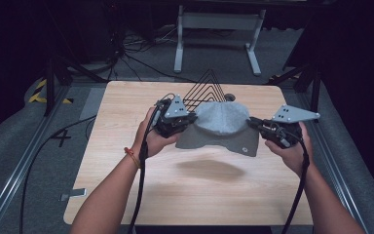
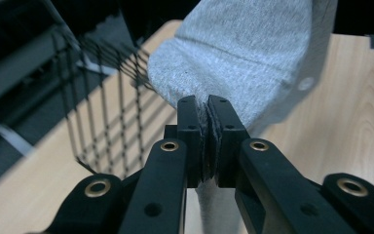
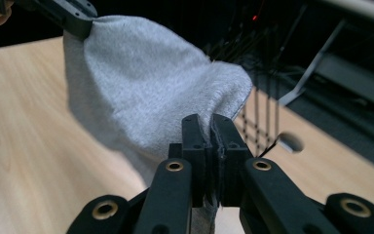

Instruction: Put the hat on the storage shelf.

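Observation:
A grey cloth (image 1: 221,124) hangs in the air above the middle of the wooden table (image 1: 126,165), stretched between both grippers, and casts a shadow on the board. My left gripper (image 1: 185,120) is shut on the cloth's left edge; in the left gripper view the fabric (image 2: 243,53) is pinched between the jaws of that gripper (image 2: 207,105). My right gripper (image 1: 252,122) is shut on the right edge, with grey fabric (image 3: 146,92) caught at its tips (image 3: 209,122). A small round snap (image 1: 244,149) shows near the lower right corner of the cloth.
A black wire rack (image 1: 205,90) stands just behind the cloth near the table's far edge, seen as bars (image 2: 107,102) in the left gripper view. A round hole (image 3: 290,142) is in the tabletop by the rack. A white frame (image 1: 219,34) stands on the floor beyond.

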`<state>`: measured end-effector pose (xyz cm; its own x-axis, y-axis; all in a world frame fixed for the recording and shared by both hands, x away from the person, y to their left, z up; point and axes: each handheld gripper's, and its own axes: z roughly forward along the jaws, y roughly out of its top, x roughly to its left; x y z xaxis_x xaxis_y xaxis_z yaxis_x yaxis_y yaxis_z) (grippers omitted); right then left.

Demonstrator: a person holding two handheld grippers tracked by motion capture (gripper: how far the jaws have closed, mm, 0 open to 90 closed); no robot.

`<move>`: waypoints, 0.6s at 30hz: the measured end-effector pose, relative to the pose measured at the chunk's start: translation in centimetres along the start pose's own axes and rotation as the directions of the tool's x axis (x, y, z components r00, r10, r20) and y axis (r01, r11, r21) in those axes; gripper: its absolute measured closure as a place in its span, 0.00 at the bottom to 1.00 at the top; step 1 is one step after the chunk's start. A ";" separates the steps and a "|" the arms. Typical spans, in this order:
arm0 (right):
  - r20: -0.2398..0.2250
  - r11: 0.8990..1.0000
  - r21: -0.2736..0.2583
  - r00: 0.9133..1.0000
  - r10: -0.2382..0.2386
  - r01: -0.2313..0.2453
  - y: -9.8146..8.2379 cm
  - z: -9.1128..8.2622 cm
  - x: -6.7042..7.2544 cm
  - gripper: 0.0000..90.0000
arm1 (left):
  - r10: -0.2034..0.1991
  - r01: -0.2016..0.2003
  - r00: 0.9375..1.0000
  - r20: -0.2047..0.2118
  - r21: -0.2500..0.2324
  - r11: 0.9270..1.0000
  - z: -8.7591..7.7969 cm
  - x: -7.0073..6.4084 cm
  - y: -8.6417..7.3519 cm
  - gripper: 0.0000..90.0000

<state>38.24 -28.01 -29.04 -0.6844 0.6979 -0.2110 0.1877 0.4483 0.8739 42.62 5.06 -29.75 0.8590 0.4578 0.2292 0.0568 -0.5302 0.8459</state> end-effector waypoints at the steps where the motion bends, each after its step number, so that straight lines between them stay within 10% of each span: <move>1: 0.009 1.000 -0.007 1.000 -0.005 0.005 0.7 -0.2 -0.2 0.95 | 0.016 -0.016 1.000 -0.014 -0.003 1.000 -0.2 0.3 0.7 0.95; 18: 0.122 0.996 -0.081 0.992 -0.038 0.048 10.6 1.0 -4.9 0.96 | -0.045 0.033 0.991 -0.123 -0.093 0.995 -1.4 6.9 7.4 0.95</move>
<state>44.27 -26.08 -19.16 -0.5996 0.7436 -0.2959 0.0967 0.4343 0.8956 48.21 5.30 -21.25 0.7863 0.5655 0.2489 0.0376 -0.4459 0.8943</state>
